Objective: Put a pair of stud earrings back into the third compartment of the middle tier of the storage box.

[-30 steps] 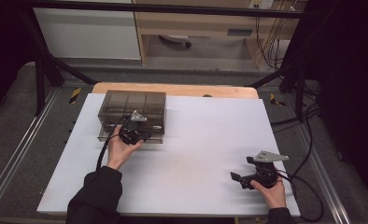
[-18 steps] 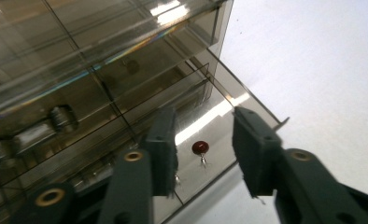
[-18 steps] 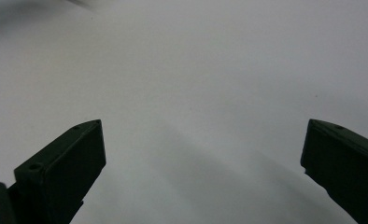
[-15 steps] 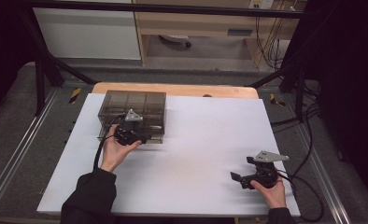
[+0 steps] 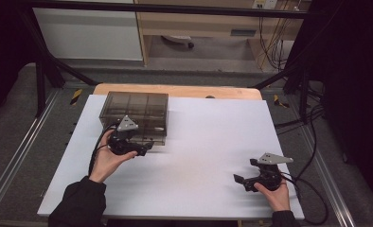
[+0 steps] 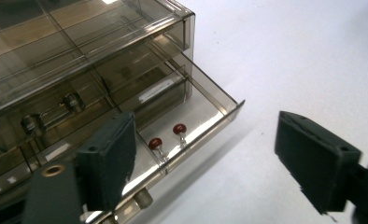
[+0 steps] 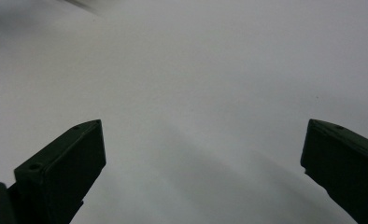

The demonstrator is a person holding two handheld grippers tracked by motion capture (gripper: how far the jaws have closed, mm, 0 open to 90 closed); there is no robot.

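surface: white table (image 5: 199, 156) | drawer box (image 5: 135, 111) | both tools agape

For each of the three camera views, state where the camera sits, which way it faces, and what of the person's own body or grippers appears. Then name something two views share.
High view: fixed above the person's side, facing forward and down on the white table; both forearms, the left gripper and right gripper show.
Left gripper view: rides the left gripper, looking along its open jaws at the smoky drawer box, whose drawer stands pulled out.
Right gripper view: rides the right gripper, facing bare table past its open jaws.
Shared: high and left gripper views both show the drawer box.
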